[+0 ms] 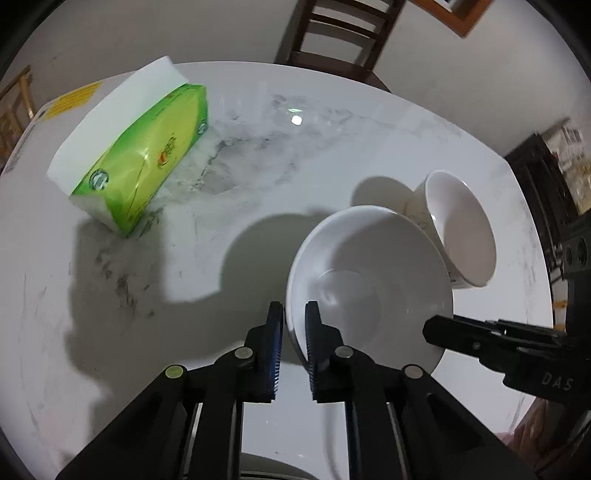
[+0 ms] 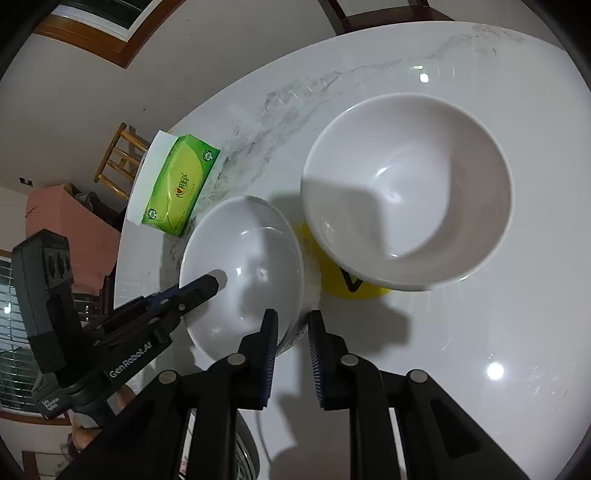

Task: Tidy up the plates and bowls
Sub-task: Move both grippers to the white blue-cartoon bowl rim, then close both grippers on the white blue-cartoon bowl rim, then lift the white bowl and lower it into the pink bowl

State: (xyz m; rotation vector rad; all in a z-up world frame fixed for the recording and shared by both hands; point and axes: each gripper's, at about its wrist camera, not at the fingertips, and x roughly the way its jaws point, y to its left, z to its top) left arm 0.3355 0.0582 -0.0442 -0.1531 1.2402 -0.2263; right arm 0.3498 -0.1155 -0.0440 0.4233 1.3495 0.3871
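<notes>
My left tongs hid part of the near bowl's rim; its foot was hard to make out. A yellow disc lay mostly covered beneath the far bowl. The left tongs, narrowly parted, straddled the near bowl's rim and appeared to pinch it. My right tongs, likewise narrow, bracketed the same bowl's opposite rim. Both bowls sat on the marble surface, mouths up, near the tissue pack.

A round white marble-patterned table reflects ceiling light, with a dark wooden slatted chair behind against a pale wall.
</notes>
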